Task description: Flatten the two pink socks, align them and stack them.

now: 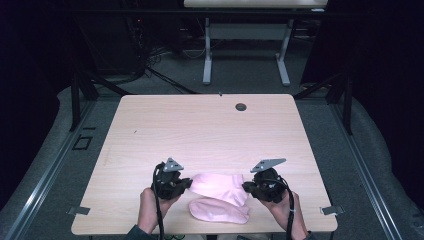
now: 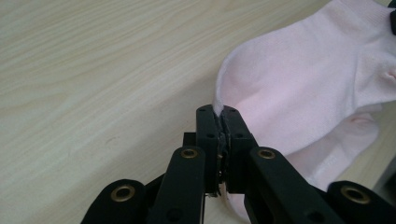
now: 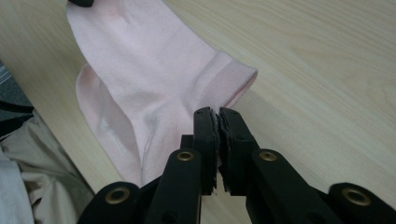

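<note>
Closest to the near table edge, two hands are seen, and a black gripper is held in each one. The left gripper (image 1: 184,183) is squeezed tight, and the toe end of a pink sock (image 1: 220,186) is pinched between its jaws. In the left gripper view (image 2: 222,112), the sock's thin edge (image 2: 299,88) is caught right at the jaw tips, and the rest of the sock is spread away from them, up and to the right. The right gripper (image 1: 248,187) is squeezed tight too. In the right gripper view (image 3: 218,113), the sock (image 3: 154,79) is met by the jaw tips near its cuff; the cloth seems to be nipped there, though the pinch itself is hard to make out.

So the held sock is stretched between the two grippers, one end at each. A second pink sock (image 1: 218,210) is lying flat on the table, just under the first one and nearer to the hands. Part of it is covered by the held sock.

Past the grippers, the pale wooden table (image 1: 200,125) is spread out. Far beyond them, near the back edge, a small round hole (image 1: 241,106) is set into the tabletop.
</note>
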`<state>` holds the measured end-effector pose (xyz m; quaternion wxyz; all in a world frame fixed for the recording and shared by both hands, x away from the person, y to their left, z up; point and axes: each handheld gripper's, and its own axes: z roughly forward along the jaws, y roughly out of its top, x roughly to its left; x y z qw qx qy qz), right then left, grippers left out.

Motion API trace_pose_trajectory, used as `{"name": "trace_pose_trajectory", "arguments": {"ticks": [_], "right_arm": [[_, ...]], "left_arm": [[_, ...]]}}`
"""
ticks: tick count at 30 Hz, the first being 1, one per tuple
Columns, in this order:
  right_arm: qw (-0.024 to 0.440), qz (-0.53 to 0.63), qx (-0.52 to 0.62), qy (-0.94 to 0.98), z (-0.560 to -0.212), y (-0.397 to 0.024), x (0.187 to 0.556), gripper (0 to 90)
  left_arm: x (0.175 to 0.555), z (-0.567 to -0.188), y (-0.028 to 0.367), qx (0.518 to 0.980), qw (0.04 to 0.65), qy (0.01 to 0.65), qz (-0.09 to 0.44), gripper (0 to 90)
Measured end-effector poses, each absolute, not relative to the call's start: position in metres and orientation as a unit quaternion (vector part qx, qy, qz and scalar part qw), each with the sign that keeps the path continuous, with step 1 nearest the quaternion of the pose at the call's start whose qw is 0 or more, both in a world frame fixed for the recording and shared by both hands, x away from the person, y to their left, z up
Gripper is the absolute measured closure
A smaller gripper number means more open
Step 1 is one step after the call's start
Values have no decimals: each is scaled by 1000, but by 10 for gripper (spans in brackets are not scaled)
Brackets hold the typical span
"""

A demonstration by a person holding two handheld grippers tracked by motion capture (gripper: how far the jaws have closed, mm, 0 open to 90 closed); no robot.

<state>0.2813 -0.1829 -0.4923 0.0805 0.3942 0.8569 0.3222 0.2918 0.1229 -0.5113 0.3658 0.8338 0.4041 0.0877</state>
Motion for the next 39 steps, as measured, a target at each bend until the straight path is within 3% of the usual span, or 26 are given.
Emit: {"name": "trace_pose_trajectory", "arguments": {"ticks": [15,32,34,39], "right_arm": [[37,280,396,874,-529,-183,264,854],[40,256,398,880,-547,-179,269,841],[40,259,400,878,-549,-179,269,837],[43,268,399,876,-548,-181,267,767]], "left_arm": [[263,-545,123,847,340,407,38,877],[257,-562,117,859,311,402,56,862],[257,-562,117,859,310,403,63,807],[257,-558,121,852,309,413,88,450]]}}
